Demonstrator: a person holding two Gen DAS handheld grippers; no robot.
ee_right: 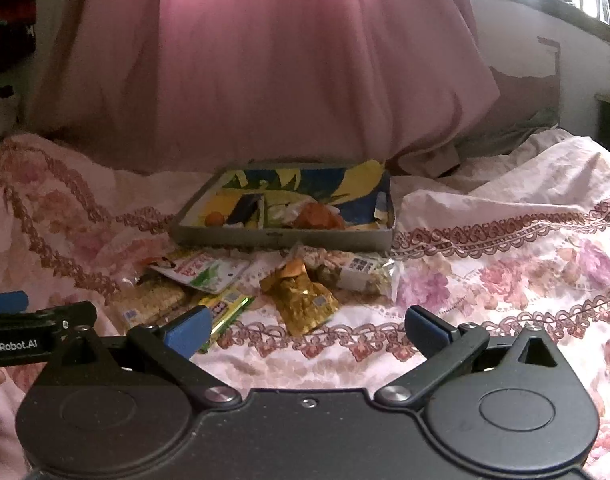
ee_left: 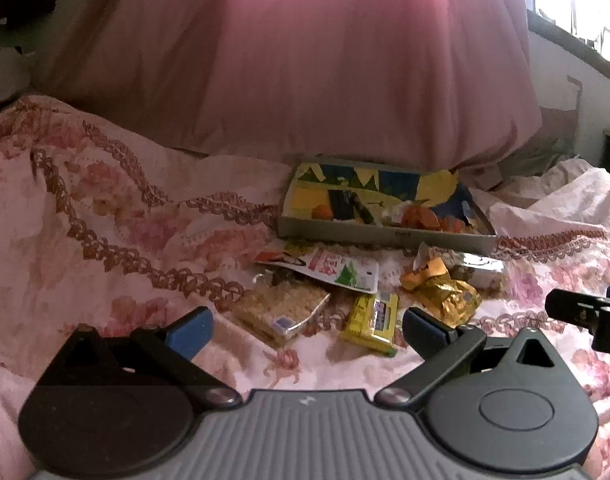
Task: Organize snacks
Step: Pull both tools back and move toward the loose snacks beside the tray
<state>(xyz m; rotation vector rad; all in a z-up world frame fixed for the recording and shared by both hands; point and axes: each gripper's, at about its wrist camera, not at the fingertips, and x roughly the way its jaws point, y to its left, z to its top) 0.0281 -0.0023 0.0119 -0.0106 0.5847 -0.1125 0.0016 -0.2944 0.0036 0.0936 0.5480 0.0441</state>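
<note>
Both my units were spread wide and empty: left hand-held gripper (ee_left: 307, 330), right hand-held gripper (ee_right: 307, 330), hovering low over the bed (ee_right: 485, 280). Just ahead, loose snacks lay on the bedspread: yellow bar (ee_left: 375, 322), gold packet (ee_right: 305, 304), clear cracker pack (ee_left: 283, 308). Beyond them, the box (ee_right: 281, 238) held a few items. Judged: early, most still to load.

So there's a tray (ee_right: 281, 236) on the bed (ee_right: 485, 280), just in front of a big pillow (ee_right: 265, 72), with some snacks in it. More packets (ee_right: 305, 300) lie loose on the bed right in front of the tray.
</note>
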